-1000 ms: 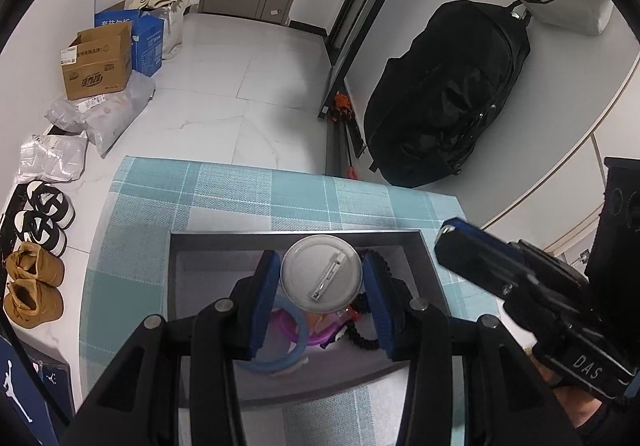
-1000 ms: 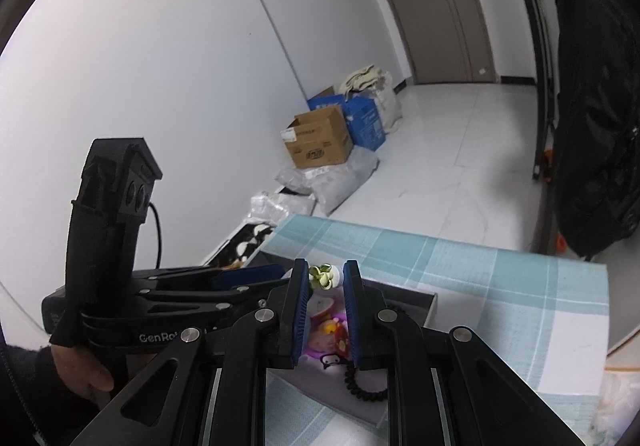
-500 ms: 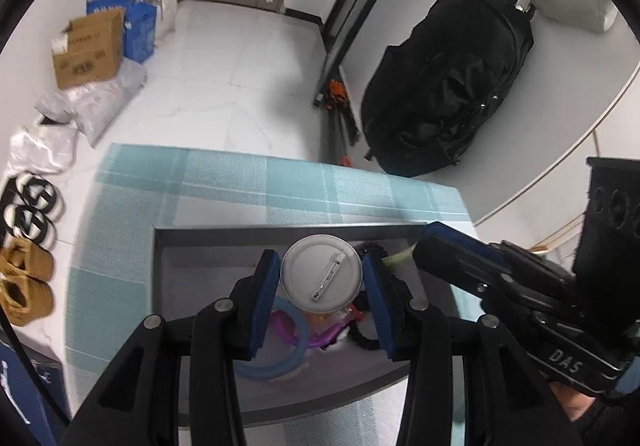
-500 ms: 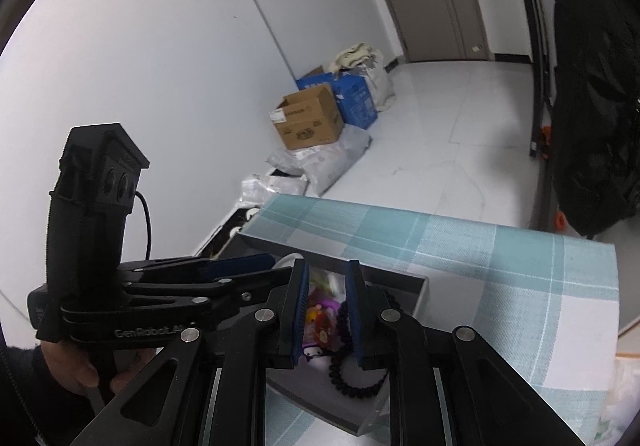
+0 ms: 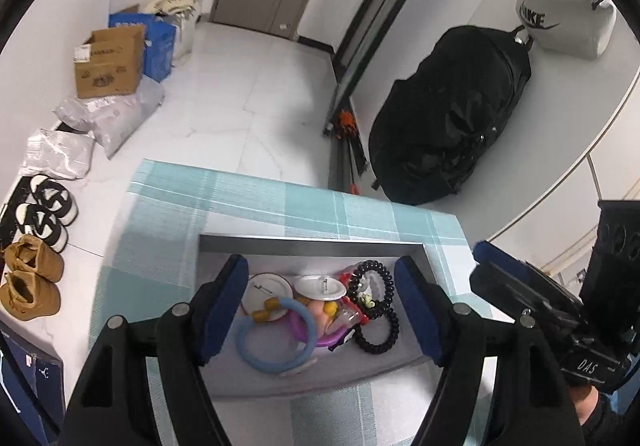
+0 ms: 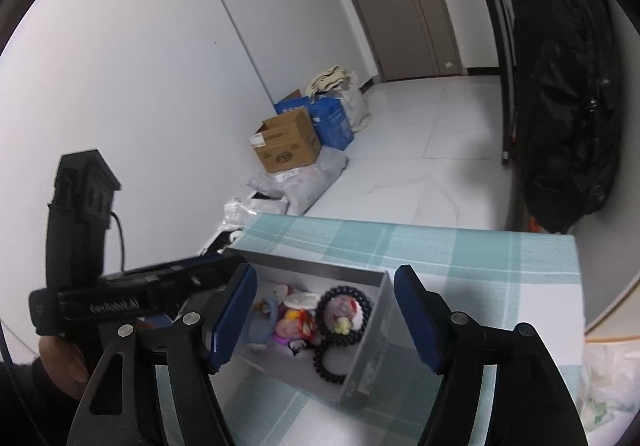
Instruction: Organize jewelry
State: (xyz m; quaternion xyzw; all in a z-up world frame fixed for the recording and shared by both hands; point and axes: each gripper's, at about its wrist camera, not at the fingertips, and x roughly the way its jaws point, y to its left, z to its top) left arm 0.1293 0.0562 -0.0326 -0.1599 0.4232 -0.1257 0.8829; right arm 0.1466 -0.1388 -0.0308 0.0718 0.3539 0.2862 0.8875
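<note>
Both grippers, left (image 5: 320,306) and right (image 6: 324,314), jaws wide, empty, above box (image 5: 312,244) at cloth's (image 5: 280,202) far-right corner. Drop step apparently done; next: pick another piece.

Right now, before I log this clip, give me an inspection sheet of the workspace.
Surface: teal plaid cloth covers the table.
Job's things: grey tray holds two white pin badges, a blue ring, black bead bracelets and small colourful trinkets.
Clutter: nothing seen on the cloth beside the tray.
Grippers: left gripper and right gripper both open, empty, above the tray.
Cables: one black lead on the left handle.
Surroundings: cardboard box, shoes, black backpack on white floor.
</note>
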